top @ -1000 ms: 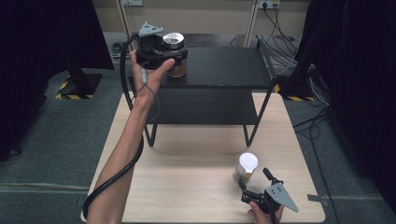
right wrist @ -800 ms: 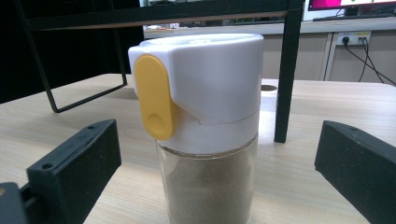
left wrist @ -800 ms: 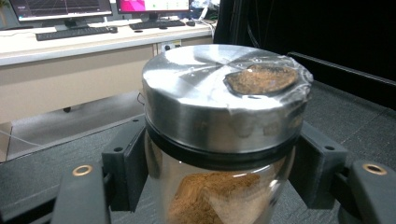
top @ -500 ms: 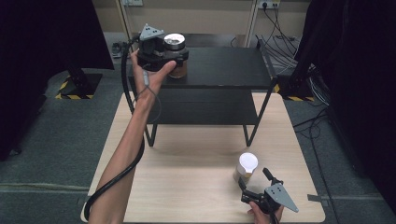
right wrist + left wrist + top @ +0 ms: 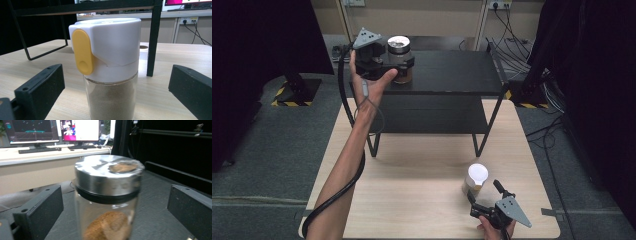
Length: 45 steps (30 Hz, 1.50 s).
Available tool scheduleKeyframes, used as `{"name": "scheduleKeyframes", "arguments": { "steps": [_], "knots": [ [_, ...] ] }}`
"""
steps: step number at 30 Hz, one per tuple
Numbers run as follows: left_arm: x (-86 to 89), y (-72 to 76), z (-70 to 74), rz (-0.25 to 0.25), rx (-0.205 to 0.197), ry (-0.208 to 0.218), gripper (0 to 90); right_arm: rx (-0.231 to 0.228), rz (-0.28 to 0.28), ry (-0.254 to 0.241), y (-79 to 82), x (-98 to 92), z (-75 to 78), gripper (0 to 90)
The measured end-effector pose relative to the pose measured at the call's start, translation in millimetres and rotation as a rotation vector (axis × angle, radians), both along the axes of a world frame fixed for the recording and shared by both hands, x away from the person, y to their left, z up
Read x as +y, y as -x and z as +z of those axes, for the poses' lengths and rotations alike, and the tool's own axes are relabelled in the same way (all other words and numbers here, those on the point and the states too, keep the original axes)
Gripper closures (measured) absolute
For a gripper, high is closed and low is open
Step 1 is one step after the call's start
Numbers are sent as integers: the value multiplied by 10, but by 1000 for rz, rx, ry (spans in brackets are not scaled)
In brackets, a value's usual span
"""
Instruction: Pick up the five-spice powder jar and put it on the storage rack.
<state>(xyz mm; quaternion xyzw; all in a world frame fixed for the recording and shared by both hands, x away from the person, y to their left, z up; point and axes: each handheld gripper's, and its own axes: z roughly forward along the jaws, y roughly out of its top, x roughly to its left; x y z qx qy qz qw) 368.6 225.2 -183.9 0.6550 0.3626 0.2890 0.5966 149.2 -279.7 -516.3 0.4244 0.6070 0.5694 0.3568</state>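
A glass jar (image 5: pixel 399 49) with a metal lid and brown contents stands on the top of the black shelf rack (image 5: pixel 452 70). My left gripper (image 5: pixel 402 67) reaches around it from the left. In the left gripper view the jar (image 5: pixel 107 192) stands between the jaws of the left gripper (image 5: pixel 113 211), with a gap on each side. These jaws have just been opening and are now open. A jar with a white lid (image 5: pixel 477 175) stands on the wooden table. My right gripper (image 5: pixel 483 190) sits just behind it. In the right gripper view this jar (image 5: pixel 110 57), with its yellow tab, stands untouched between the open jaws of the right gripper (image 5: pixel 115 95).
The rack's lower shelf (image 5: pixel 427 115) and thin black legs (image 5: pixel 482 135) stand over the table's far half. The table's (image 5: pixel 412 200) near half is bare wood. Cables (image 5: pixel 512 35) lie on the floor behind the rack, and a dark curtain hangs on each side.
The left gripper's jaws have spread a little off the metal-lidded jar, which stays on the top shelf. The left hand has barely shifted. The right gripper and the white-lidded jar have not moved.
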Motion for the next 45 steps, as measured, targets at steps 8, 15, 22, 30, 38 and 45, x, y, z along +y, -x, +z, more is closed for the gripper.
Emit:
{"name": "scheduleKeyframes", "arguments": {
  "steps": [8,15,22,30,38,45],
  "knots": [
    [3,104,-15,-5,-26,-2,2,0,0,-1,0,-1,-1,5],
    [51,174,-105,-18,-42,30,3,1,-1,0,0,1,1,5],
    [72,334,-263,-55,-76,54,3,1,-2,0,0,3,1,5],
    [75,517,-433,-97,-99,60,4,0,-3,-3,1,1,-2,5],
    [90,655,-529,-125,-106,65,4,0,-4,-1,3,5,-1,5],
    [103,716,-651,-154,-97,75,4,0,-3,-2,2,3,-1,5]
  ]
}}
